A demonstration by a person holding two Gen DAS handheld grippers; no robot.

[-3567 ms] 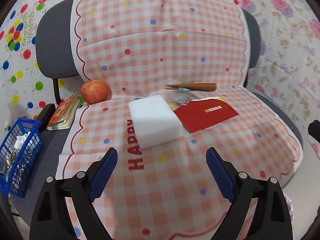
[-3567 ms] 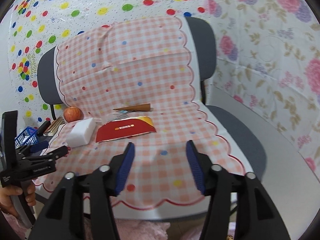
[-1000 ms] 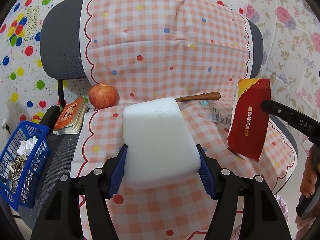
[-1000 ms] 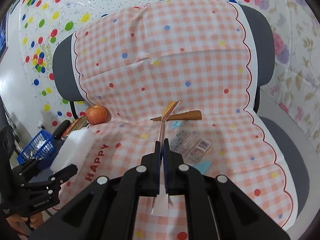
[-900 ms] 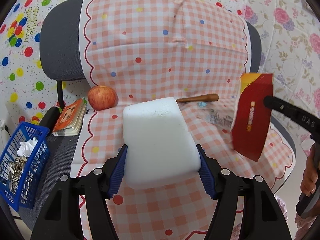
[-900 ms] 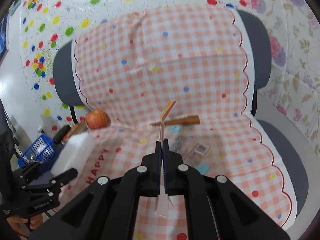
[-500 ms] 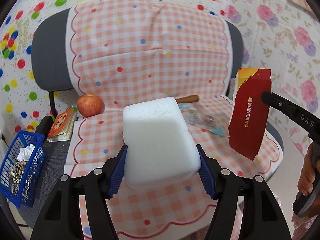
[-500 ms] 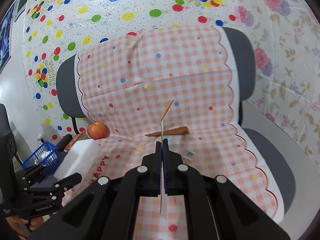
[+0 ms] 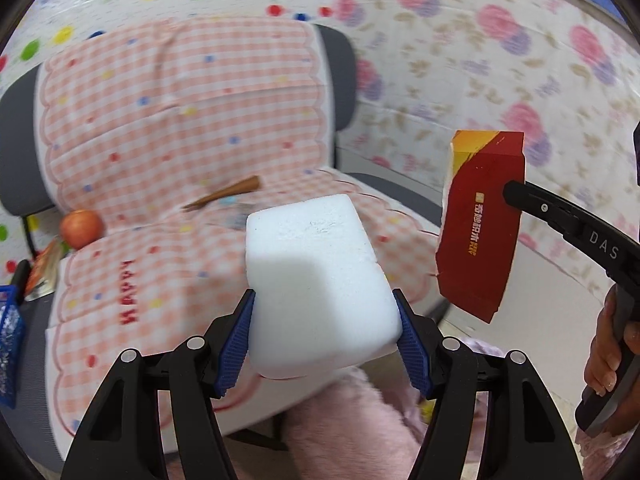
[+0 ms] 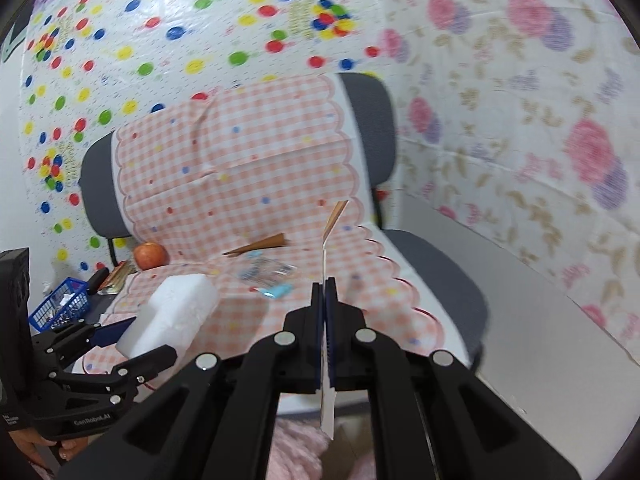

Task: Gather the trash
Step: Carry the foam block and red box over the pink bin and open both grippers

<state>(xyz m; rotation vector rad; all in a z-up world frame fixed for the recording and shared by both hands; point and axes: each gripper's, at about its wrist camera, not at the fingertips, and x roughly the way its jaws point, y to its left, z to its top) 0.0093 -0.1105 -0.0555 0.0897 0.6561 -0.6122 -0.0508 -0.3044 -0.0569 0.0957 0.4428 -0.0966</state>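
Up off the checked chair cover (image 9: 168,128), a chunky white foam block (image 9: 316,280) sits clamped in the left gripper (image 9: 324,336). Right gripper (image 10: 325,312), pinched flat, holds a thin red-and-yellow paper packet (image 9: 480,224) edge-up alongside.

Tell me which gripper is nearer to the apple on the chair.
Left. The left gripper, clamped on the white foam block, is on the apple's side of the seat. The right gripper, pinching the red packet, is further off toward the opposite edge.
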